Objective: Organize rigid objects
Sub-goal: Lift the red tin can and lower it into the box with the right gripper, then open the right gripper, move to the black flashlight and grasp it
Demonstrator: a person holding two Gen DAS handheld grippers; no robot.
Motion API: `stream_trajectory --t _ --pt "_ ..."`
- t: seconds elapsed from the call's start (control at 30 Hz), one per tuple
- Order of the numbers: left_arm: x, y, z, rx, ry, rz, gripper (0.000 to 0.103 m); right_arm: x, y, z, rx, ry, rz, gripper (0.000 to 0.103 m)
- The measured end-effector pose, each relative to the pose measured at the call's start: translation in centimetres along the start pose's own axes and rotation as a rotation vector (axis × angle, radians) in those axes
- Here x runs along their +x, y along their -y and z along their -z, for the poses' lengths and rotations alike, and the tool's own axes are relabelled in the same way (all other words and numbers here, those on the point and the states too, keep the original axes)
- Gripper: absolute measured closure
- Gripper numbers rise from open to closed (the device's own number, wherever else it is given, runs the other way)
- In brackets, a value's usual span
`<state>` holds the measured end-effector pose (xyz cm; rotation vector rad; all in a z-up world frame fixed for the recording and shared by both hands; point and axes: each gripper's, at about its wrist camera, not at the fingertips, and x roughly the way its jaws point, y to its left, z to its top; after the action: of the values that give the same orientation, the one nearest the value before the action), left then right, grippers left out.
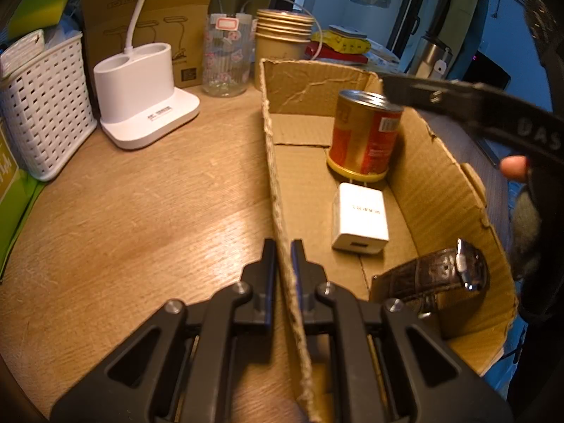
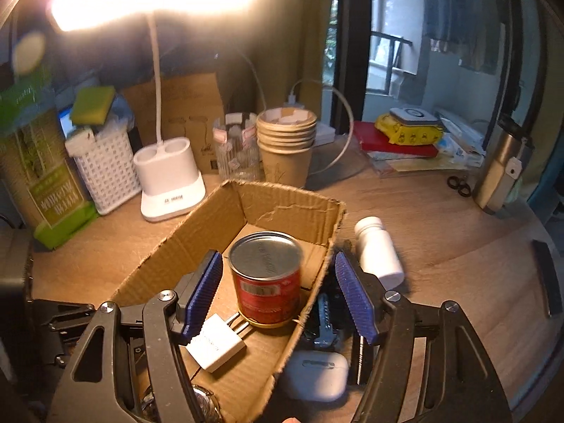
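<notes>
Can, charger, watch inside box.

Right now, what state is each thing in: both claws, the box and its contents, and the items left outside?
Left claw: shut on the box wall.
Right claw: open, above the can, not touching.
Cardboard box: open-topped, edges torn.
Can: upright inside the box.
Charger: lying flat inside.
Watch: inside, on its side.
White bottle: lying outside the box.
Earbud case: closed, outside the box.

My left gripper is clamped tight, angled down; my right gripper angles down too, jaws spread wide with nothing gripped
</notes>
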<state>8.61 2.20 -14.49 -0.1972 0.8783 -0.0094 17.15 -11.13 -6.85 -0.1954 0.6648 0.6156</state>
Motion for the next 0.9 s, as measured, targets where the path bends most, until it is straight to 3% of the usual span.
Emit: stream_trajectory --t 0.33,0.9 --pt "0.1 0.0 0.0 -0.001 0.000 0.000 0.094 -3.4 3.0 0.9 0.080 0.053 0.049 0.033" --pt "0.1 0.0 0.0 0.000 0.002 0.001 0.094 -4.1 8.3 4.3 0.202 0.024 0.141 0.033"
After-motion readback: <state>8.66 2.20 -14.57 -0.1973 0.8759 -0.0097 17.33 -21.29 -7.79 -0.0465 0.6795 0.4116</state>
